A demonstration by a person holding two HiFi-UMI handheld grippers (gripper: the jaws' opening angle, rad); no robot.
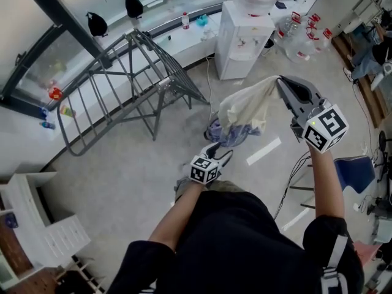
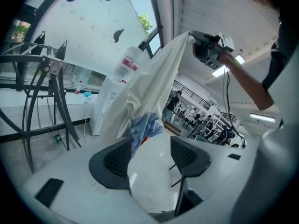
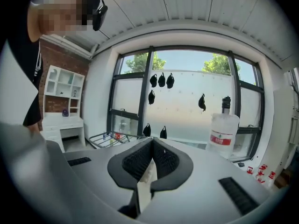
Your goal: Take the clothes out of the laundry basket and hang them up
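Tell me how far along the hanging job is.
Done: one cream garment is picked up and held high. In hand: the right tool is shut on its top edge, and the left tool is open just below it. Left: the drying rack is bare, so nothing is hung yet.

Grey left tool (image 1: 222, 154), grey right tool (image 1: 283, 83), black-and-white marker cubes (image 1: 204, 169), black shirt (image 1: 245, 244)

Rack (image 1: 164, 83), dispenser (image 1: 242, 38) ahead; floor (image 1: 122, 164) open.
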